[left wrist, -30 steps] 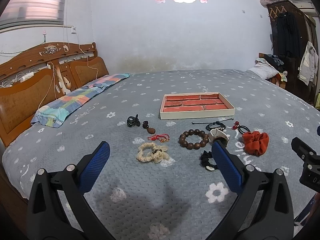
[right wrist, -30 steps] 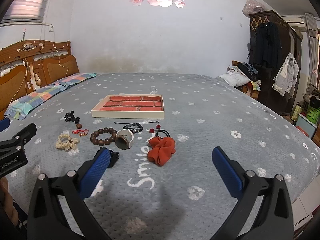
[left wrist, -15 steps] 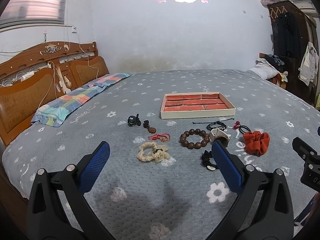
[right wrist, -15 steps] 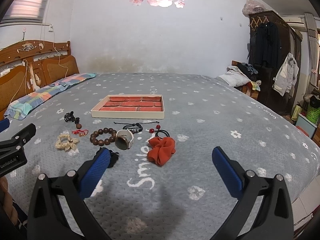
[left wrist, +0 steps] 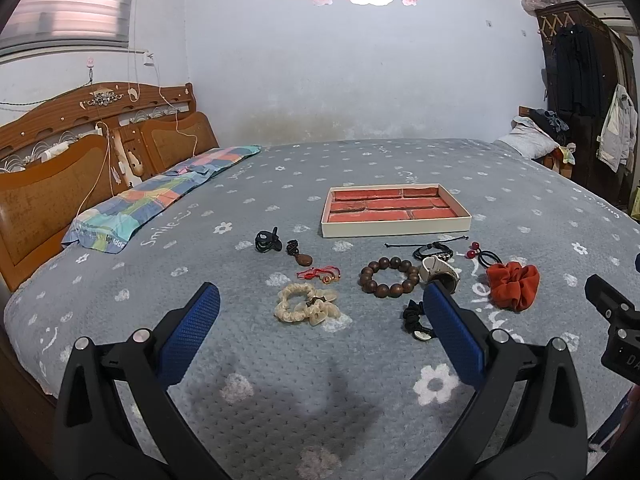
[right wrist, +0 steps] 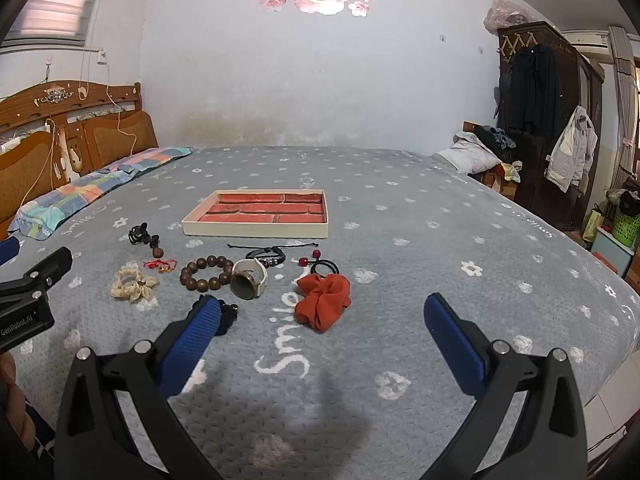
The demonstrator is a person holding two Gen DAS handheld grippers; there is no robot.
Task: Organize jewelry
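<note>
A shallow cream tray [left wrist: 396, 229] [right wrist: 256, 229] with a red brick-pattern floor lies on the grey bedspread. In front of it lie a brown bead bracelet [left wrist: 389, 277] [right wrist: 206, 273], a white watch [left wrist: 439, 271] [right wrist: 249, 278], an orange scrunchie [left wrist: 514, 286] [right wrist: 324, 295], a cream scrunchie [left wrist: 306, 305] [right wrist: 133, 285], a red string bracelet [left wrist: 319, 273], a black cord bracelet [left wrist: 434, 249] and black hair ties [left wrist: 416, 320]. My left gripper [left wrist: 320, 332] hovers open just short of the cream scrunchie. My right gripper [right wrist: 322, 332] hangs open before the orange scrunchie. Neither holds anything.
A wooden headboard [left wrist: 48, 168] and patchwork pillow [left wrist: 160, 200] lie to the left. A dark wardrobe [right wrist: 548, 120] with hanging clothes stands at the right, beyond the bed's edge. A black clip and brown pendant [left wrist: 280, 248] rest left of the tray.
Both views have shifted only slightly; the jewelry sits a touch farther from the left gripper's fingers. Nothing was taken hold of or moved.
</note>
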